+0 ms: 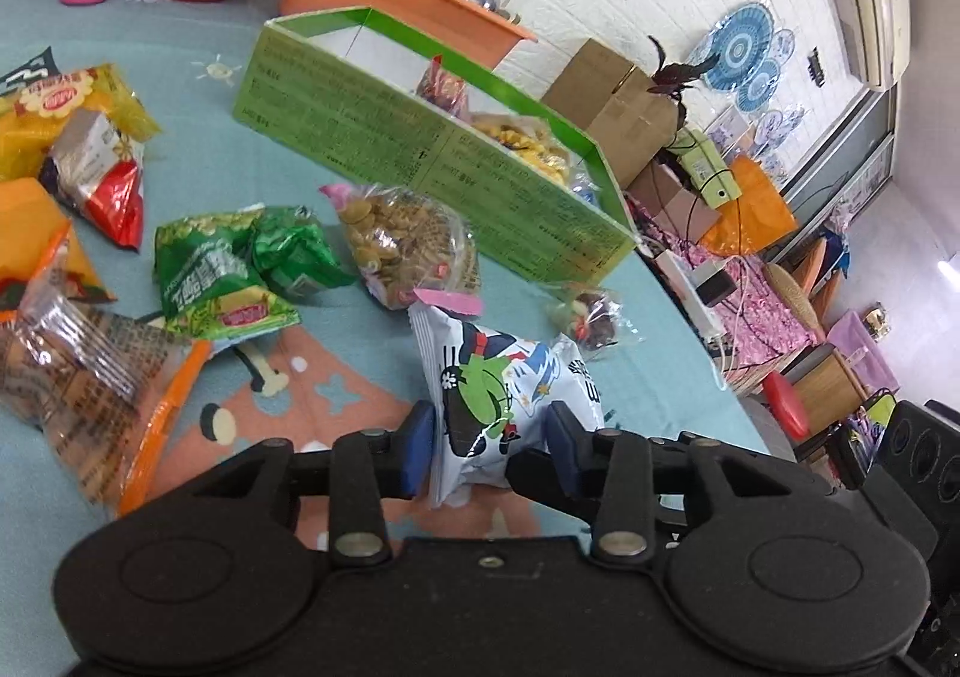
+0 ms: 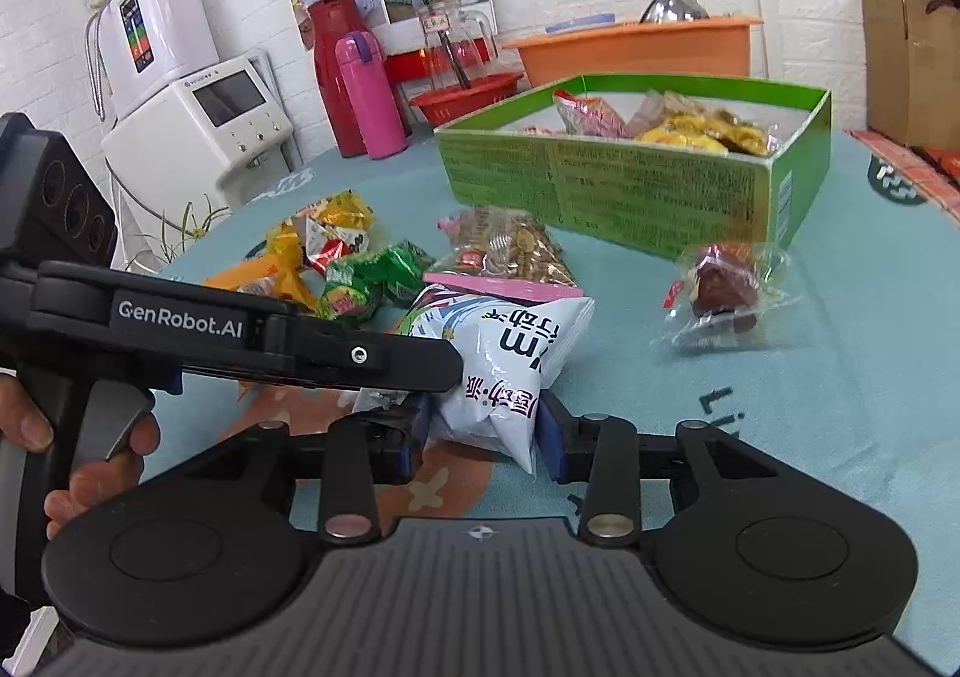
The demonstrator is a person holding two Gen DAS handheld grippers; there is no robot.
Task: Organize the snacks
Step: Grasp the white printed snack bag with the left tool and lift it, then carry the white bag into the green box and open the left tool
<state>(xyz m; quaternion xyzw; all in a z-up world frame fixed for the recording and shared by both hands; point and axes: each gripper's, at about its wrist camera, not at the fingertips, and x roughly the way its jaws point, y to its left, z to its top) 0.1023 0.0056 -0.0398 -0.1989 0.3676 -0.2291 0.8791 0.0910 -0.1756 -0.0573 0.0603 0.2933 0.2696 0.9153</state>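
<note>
A white snack bag (image 1: pixel 498 401) with blue and green print lies on the teal tablecloth. My left gripper (image 1: pixel 489 446) is shut on one end of it. My right gripper (image 2: pixel 483 431) is shut on the other end of the same white bag (image 2: pixel 510 359). The left gripper's body (image 2: pixel 252 329) crosses the right wrist view at the left. A green open-top box (image 1: pixel 420 149) stands behind, holding a few snack packs; it also shows in the right wrist view (image 2: pixel 630 179). A clear bag of biscuits (image 1: pixel 408 245) lies between the white bag and the box.
Green packs (image 1: pixel 240 263), yellow and red packs (image 1: pixel 78 137) and a wafer pack (image 1: pixel 78 371) lie at the left. A small clear pack of red sweets (image 2: pixel 720 293) lies at the right. An orange basin (image 2: pixel 636 47), red basket (image 2: pixel 468 95) and pink flask (image 2: pixel 369 95) stand at the back.
</note>
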